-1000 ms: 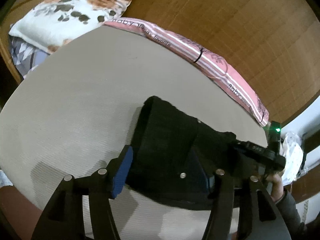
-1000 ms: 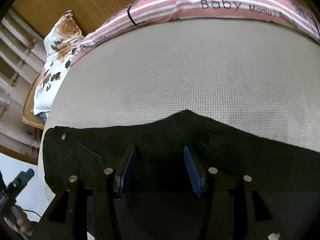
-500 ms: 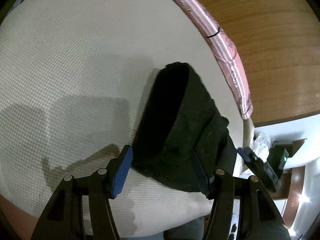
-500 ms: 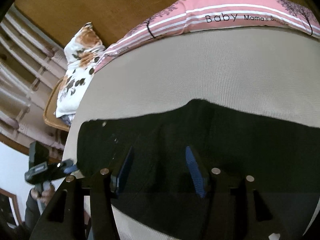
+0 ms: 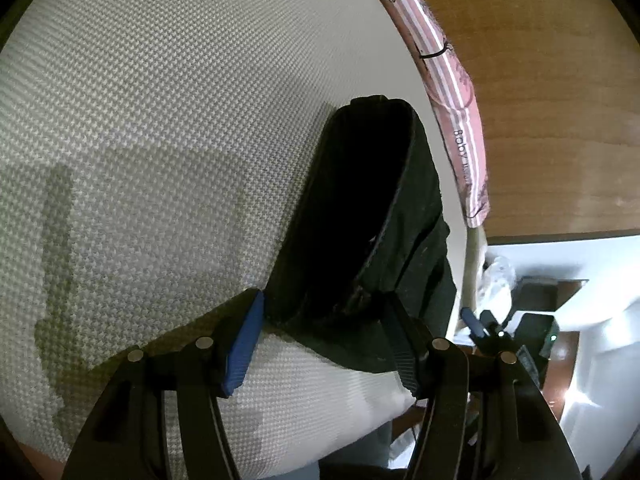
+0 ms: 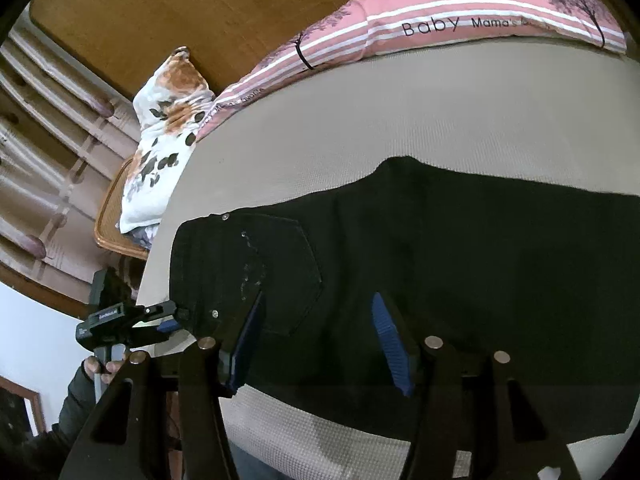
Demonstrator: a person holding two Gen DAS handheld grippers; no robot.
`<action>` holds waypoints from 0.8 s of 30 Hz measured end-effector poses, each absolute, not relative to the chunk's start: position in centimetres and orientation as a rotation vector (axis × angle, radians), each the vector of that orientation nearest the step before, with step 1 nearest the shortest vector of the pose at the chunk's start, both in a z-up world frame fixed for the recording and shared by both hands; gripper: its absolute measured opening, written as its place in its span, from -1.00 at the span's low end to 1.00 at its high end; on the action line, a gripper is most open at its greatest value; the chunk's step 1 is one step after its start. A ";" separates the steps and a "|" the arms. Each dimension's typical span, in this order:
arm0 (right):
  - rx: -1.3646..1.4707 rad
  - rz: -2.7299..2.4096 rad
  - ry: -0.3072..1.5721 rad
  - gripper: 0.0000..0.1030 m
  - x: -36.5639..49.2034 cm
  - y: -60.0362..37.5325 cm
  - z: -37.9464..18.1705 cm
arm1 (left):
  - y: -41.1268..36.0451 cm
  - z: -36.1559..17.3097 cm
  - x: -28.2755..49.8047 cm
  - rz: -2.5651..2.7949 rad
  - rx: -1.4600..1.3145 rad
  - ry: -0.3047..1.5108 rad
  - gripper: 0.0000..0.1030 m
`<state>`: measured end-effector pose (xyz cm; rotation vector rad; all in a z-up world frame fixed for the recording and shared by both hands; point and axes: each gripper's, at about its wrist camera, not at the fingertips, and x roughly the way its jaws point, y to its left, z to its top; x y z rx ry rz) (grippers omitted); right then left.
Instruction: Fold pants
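Observation:
Black pants [image 6: 460, 260] lie flat across the beige bed, back pocket up, waistband at the left in the right wrist view. My right gripper [image 6: 318, 308] hovers over the seat of the pants, its jaws still widening, blue pads apart and pressing on nothing. In the left wrist view the waist end [image 5: 380, 220] is seen end-on. My left gripper [image 5: 324, 308] stands open, its two fingers straddling that end without squeezing it. The left gripper [image 6: 166, 316] shows at the waistband's near corner. The right gripper's blue tip [image 5: 476, 324] peeks in past the bed's edge.
The beige textured mattress [image 5: 160, 120] has bare room to the left of the pants. A pink striped pillow [image 6: 460, 24] lines the far edge against a wooden headboard [image 5: 540, 80]. A floral pillow [image 6: 160, 148] rests on a wicker seat [image 6: 112, 220]. A hand [image 6: 100, 366] holds the left gripper.
My left gripper has dropped and turned onto the waist end of the pants. The right gripper has drawn back and risen over the pants, and its pads stand a little wider.

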<state>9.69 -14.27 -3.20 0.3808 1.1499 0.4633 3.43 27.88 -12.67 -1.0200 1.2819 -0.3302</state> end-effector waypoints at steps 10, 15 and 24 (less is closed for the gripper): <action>0.402 0.476 1.177 0.05 9.9 -12.9 -4.5 | 27.3 -12.4 4.1 -0.389 -0.972 1.285 0.18; 0.394 0.490 1.176 0.05 9.8 -12.5 -4.3 | 26.9 -12.2 3.6 -0.469 -0.887 1.317 0.18; 0.379 0.489 1.181 0.05 10.1 -11.8 -4.4 | 27.1 -12.8 4.9 -0.476 -0.992 1.208 0.15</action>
